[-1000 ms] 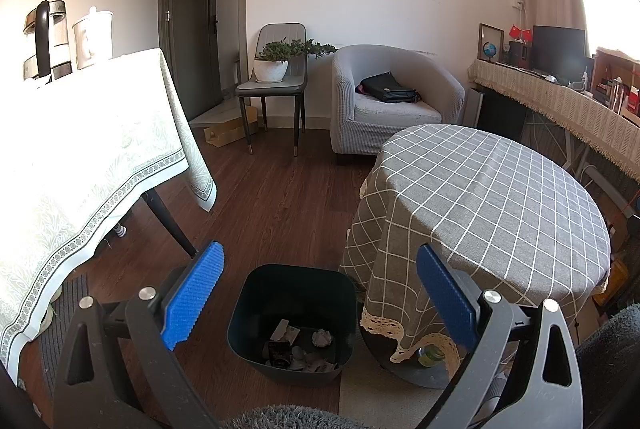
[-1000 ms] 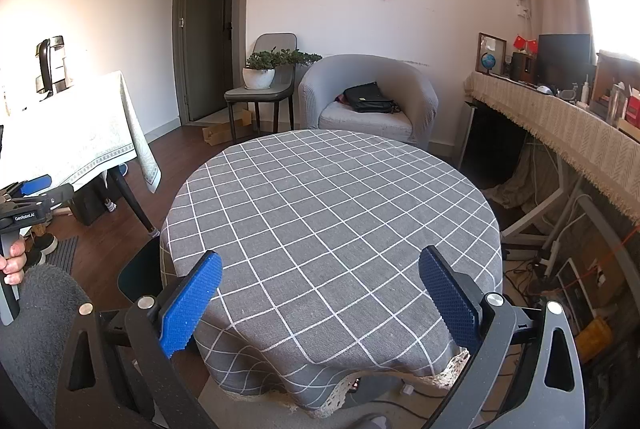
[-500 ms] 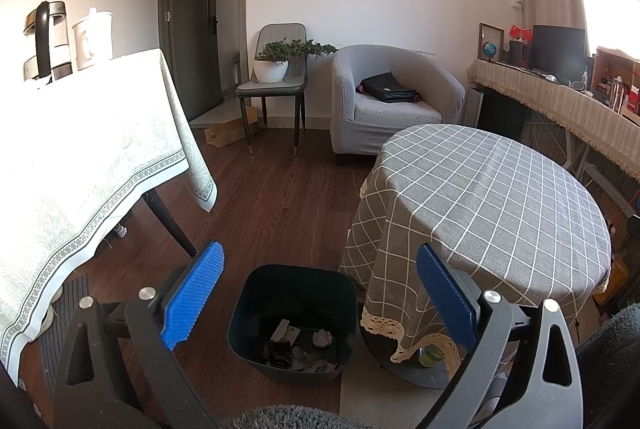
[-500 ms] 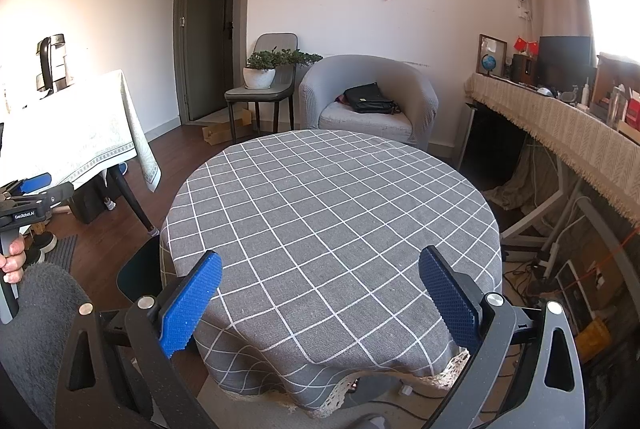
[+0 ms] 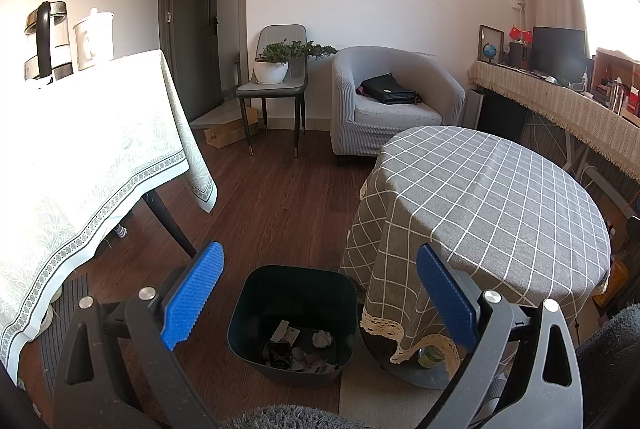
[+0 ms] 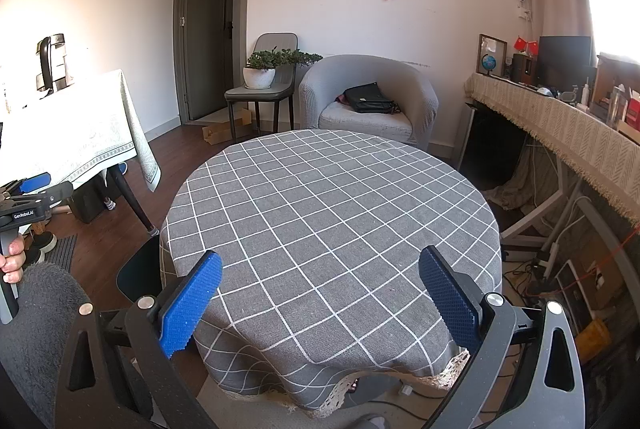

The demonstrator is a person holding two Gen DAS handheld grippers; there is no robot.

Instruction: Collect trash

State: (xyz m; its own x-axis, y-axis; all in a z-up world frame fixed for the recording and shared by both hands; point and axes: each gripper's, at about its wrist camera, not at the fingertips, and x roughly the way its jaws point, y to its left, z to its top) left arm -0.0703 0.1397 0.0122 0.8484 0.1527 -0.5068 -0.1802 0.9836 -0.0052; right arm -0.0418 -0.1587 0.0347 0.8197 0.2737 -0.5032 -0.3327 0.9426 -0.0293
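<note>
A dark bin (image 5: 294,299) stands on the wood floor beside the round table (image 5: 480,197) with the grey checked cloth. Several pieces of trash (image 5: 298,349) lie in its bottom, among them a white crumpled wad (image 5: 322,339). My left gripper (image 5: 318,287) is open and empty, held above and in front of the bin. My right gripper (image 6: 320,295) is open and empty above the near edge of the round table (image 6: 332,213). The bin's edge (image 6: 138,269) shows left of the table in the right wrist view, where the left gripper (image 6: 28,197) also shows.
A table with a white cloth (image 5: 80,157) stands at the left with kettles on it. A grey armchair (image 5: 392,101) with a black bag and a chair with a potted plant (image 5: 276,65) stand at the back wall. A small can (image 5: 430,357) lies under the round table. A long sideboard (image 6: 568,133) runs along the right.
</note>
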